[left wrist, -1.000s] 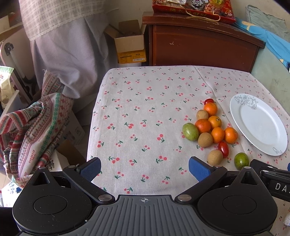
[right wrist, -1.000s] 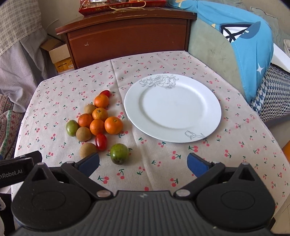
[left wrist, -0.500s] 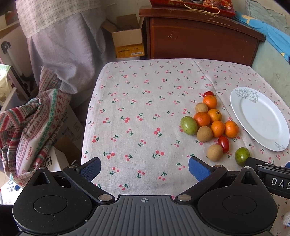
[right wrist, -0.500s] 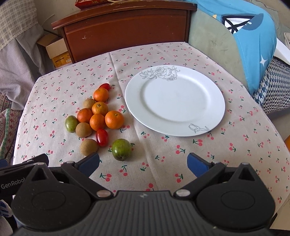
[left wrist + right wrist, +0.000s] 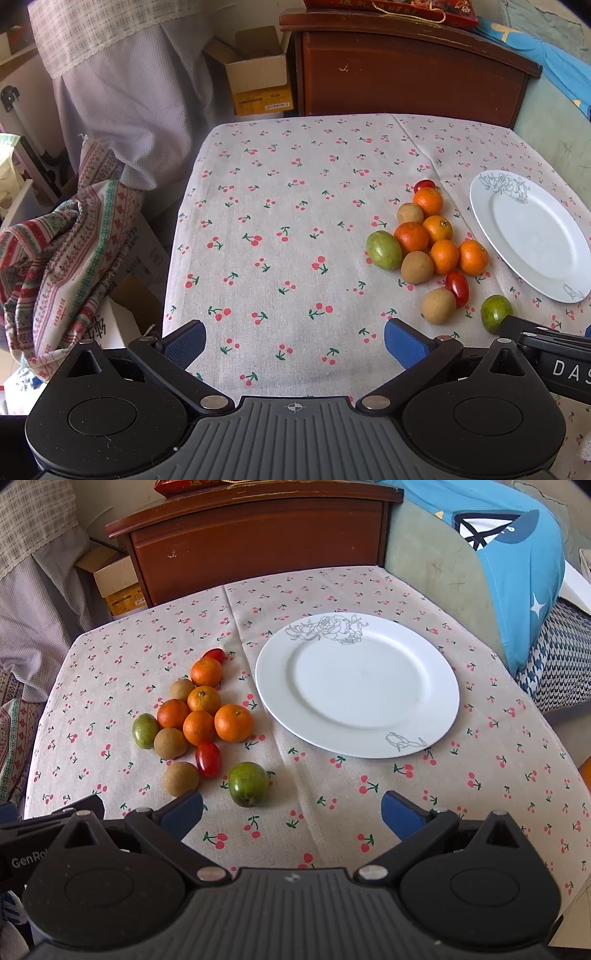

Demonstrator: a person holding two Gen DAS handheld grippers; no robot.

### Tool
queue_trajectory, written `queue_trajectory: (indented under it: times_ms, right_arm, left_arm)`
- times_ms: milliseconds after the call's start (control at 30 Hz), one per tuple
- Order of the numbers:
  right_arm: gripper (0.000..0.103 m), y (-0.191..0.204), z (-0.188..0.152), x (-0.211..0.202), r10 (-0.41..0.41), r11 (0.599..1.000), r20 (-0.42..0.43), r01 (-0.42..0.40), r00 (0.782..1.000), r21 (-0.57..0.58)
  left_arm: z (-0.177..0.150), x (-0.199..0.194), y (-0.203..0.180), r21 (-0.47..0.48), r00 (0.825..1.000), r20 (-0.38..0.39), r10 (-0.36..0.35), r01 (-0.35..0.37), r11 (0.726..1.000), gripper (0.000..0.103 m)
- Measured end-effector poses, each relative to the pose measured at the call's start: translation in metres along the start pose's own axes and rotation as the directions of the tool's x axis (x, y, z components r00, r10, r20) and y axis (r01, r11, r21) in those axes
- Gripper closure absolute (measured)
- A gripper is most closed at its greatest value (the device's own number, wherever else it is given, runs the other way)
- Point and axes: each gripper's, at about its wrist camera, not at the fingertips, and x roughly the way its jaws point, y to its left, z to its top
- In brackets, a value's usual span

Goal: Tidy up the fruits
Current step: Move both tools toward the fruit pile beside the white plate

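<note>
Both grippers held low over the near edge of a table covered in a cherry-print cloth. Left gripper spread wide, blue pads well apart, nothing between them, only bare cloth ahead. Right gripper likewise spread wide and holding nothing, pointed at the stretch of cloth between the fruit and the plate.

Fruit gathered in a loose cluster left of a white plate with a grey flower drawing on its far rim. Nothing on the plate. In the cluster: five oranges packed together and touching, three brown kiwis along the left and near side, two red cherry tomatoes, one lying between the near kiwi and the oranges, the other at the far end behind the farthest orange. A green fruit sitting at the left edge of the cluster, touching a kiwi. A second green fruit lying slightly apart on the near side, just ahead of the right gripper's left finger.

Beyond the table, a dark wooden cabinet and an open cardboard box. To the right, a blue cloth draped over a green seat. To the left, a striped patterned fabric hanging beside the table.
</note>
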Motion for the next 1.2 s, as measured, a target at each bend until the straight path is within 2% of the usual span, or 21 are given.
queue_trajectory:
  times_ms: [600,867,1033,1200]
  right_arm:
    - [0.001,-0.004,-0.002,0.001,0.012,1.0,0.003,-0.012,1.0,-0.001]
    - [0.001,-0.015,-0.009,-0.003,0.097,0.995,0.024,-0.097,0.995,-0.006]
    - [0.003,-0.023,-0.018,-0.007,0.134,0.991,0.049,-0.132,0.99,-0.035]
    - [0.007,-0.037,-0.03,-0.007,0.18,0.983,0.062,-0.178,0.982,-0.031]
  left_arm:
    - [-0.002,0.002,-0.002,0.009,1.0,-0.001,0.0,0.0,1.0,0.001]
    - [-0.008,0.003,-0.002,0.007,0.999,-0.001,-0.053,0.053,0.999,0.001]
    - [-0.014,0.0,-0.004,0.037,0.995,0.015,-0.097,0.096,0.995,0.001]
    - [-0.02,0.003,0.0,0.04,0.995,0.021,-0.102,0.101,0.994,0.001]
